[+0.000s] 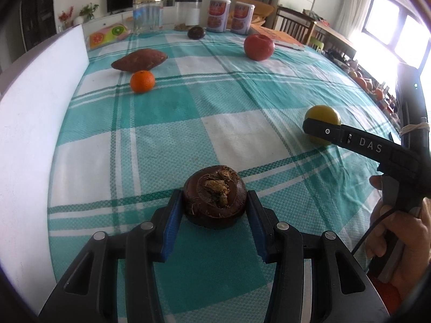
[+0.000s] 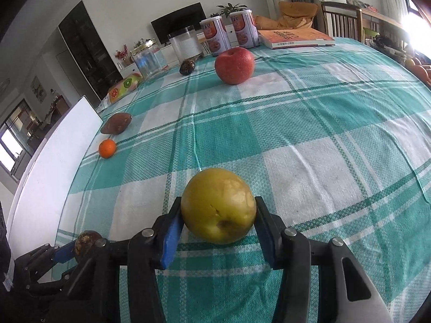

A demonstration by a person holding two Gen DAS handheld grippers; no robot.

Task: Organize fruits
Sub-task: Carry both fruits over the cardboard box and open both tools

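The left gripper (image 1: 215, 207) is clamped on a dark brown water chestnut (image 1: 215, 198), its blue pads pressing both sides while the chestnut rests on the green-checked tablecloth (image 1: 167, 140) near the table's front edge. The right gripper (image 2: 218, 215) is closed around a yellow pear (image 2: 218, 206), both pads touching its sides, the pear sitting on the cloth. Farther back lie a small orange (image 1: 142, 81) just beside a sweet potato (image 1: 139, 59), and a red apple (image 1: 259, 46) well apart from them. Two cans (image 1: 218, 15) stand along the far edge.
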